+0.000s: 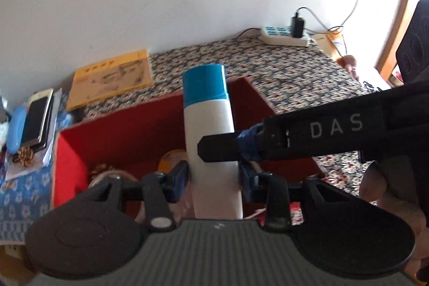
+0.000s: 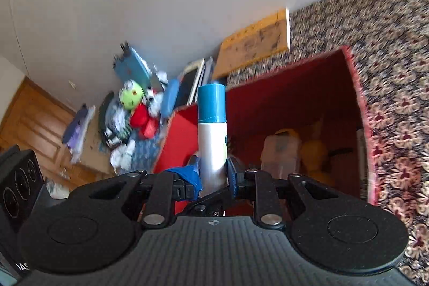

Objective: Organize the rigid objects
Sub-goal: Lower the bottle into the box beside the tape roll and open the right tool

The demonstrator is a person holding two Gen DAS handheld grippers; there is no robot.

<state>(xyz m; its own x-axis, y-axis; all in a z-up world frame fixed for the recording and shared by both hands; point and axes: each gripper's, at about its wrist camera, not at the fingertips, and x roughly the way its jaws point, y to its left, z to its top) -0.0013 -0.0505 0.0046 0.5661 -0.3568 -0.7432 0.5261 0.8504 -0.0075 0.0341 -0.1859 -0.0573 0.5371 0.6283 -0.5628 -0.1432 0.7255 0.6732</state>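
The flowered cloth (image 1: 281, 71) covers the whole work surface, and on it stands the open red box (image 1: 120, 130), which we take to be the container for this sorting job. Over its open top hangs the white bottle (image 1: 209, 125) with the blue cap, roughly upright and clear of the box walls.

The left gripper (image 1: 214, 177) pinches the bottle low on its body, one blue pad on each side. The right gripper (image 2: 213, 170) comes in from the side and, as far as we can see, clamps the same bottle slightly higher, with one finger across the front.

We judge the step in hand to be the carry to the box – the bottle is held, not yet placed. Inside lie a clear container (image 2: 278, 152) and a yellow item (image 2: 316, 152), so the next move calls for lowering into the free red floor beside them, then easing both grips off without tipping the bottle.
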